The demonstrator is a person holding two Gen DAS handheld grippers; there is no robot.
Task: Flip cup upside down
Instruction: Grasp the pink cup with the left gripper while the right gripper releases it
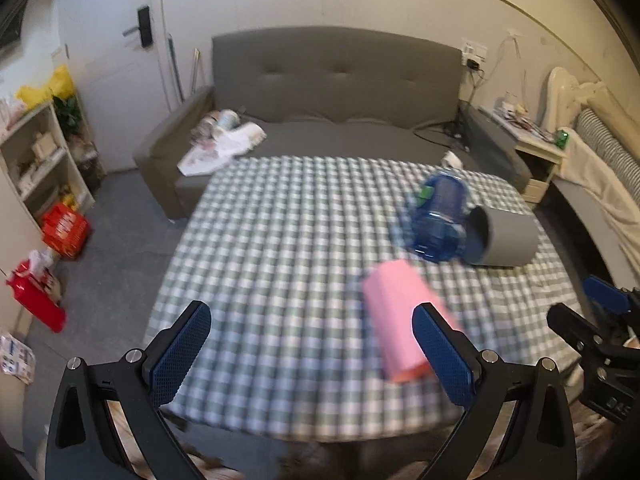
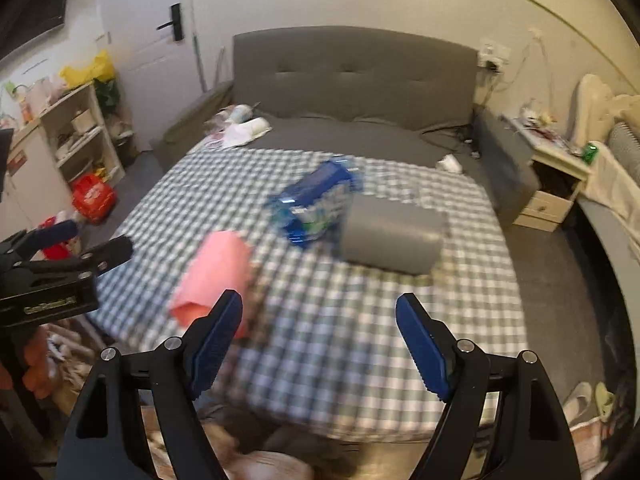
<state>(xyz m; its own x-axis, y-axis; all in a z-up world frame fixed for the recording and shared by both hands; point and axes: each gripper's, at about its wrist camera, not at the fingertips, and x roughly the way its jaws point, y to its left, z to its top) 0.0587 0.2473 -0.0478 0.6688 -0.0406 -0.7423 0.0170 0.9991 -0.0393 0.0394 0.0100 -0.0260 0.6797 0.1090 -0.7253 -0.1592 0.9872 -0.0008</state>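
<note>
A pink cup (image 1: 404, 318) lies on its side on the checked tablecloth (image 1: 280, 248), near the front edge. It also shows in the right wrist view (image 2: 212, 276). A grey cup (image 1: 504, 236) lies on its side further back, also in the right wrist view (image 2: 394, 236). My left gripper (image 1: 312, 348) is open and empty above the front edge, its right finger just in front of the pink cup. My right gripper (image 2: 318, 344) is open and empty, to the right of the pink cup; it also shows at the edge of the left wrist view (image 1: 592, 320).
A blue plastic bottle (image 1: 440, 216) lies beside the grey cup, seen too in the right wrist view (image 2: 316, 204). A grey sofa (image 1: 336, 92) stands behind the table. Shelves (image 1: 36, 160) and red bags (image 1: 64, 228) are at the left, a nightstand (image 1: 536, 152) at the right.
</note>
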